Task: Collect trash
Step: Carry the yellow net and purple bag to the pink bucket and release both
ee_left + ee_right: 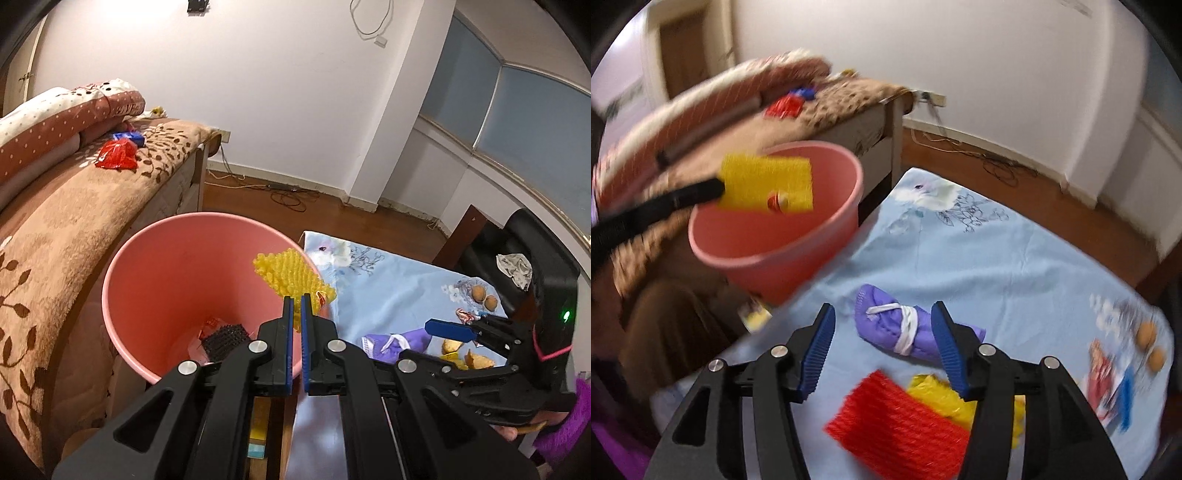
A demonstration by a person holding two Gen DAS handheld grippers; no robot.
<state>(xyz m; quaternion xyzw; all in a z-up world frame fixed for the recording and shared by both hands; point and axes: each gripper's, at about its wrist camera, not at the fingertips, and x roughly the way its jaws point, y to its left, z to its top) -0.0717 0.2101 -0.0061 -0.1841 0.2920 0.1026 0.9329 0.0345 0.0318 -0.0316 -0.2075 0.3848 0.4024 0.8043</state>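
On bed at far left: red wrapper (117,154) & blue packet (130,137). Centre: pink bin (147,258) w/ black mesh (224,339) & scraps inside; left gripper (296,301) clamped on yellow foam net (291,280) above rim. Right: right gripper (882,314) spread wide, nothing gripped, over purple bundle (886,325) on blue sheet (1015,266); red net (897,424) nearer.

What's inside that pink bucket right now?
At the bottom of the pink bucket lie a black foam net and some wrapper scraps. The yellow foam net and the left gripper holding it hide part of the floor.
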